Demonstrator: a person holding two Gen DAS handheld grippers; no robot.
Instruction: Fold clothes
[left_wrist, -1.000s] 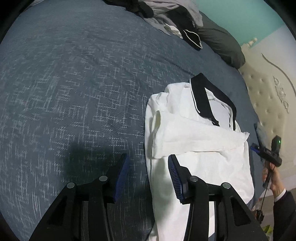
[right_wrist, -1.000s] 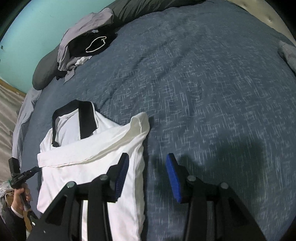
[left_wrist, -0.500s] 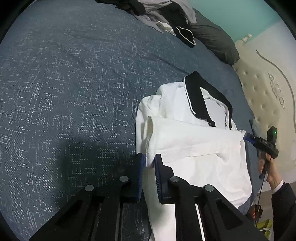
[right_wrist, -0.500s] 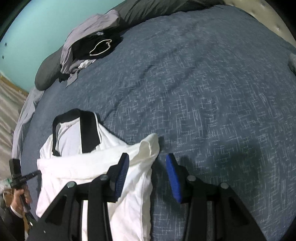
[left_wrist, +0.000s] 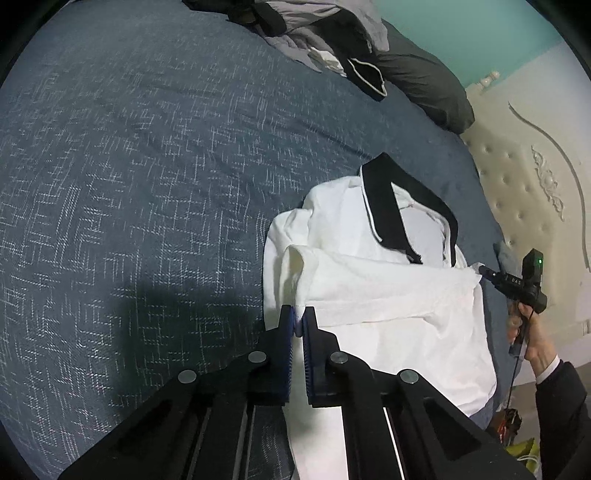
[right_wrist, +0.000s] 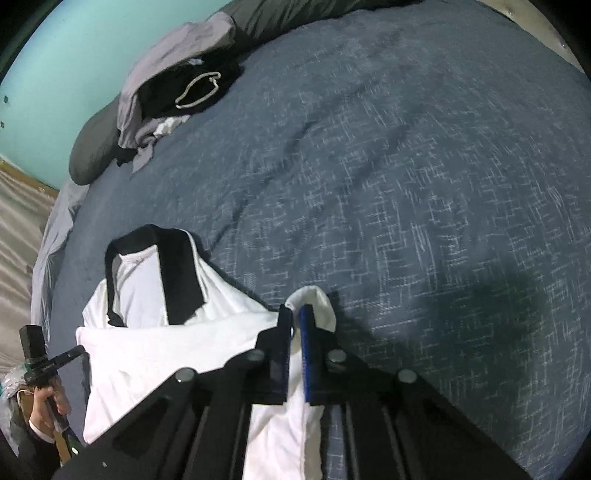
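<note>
On the bed's blue cover, left wrist view: the white shirt lay at 3 o'clock, black collar at its far end. Risk — the pinch looked shallow, so fabric could slip free if lifted sharply. Left gripper was clamped on the shirt's folded edge, pads nearly meeting.

Right wrist view: shirt at 8 o'clock, sleeve end near centre. Uneven lifting could skew the fold. Right gripper was pinched shut on cloth beside that sleeve end — clothes pile sat at 11 o'clock.
</note>
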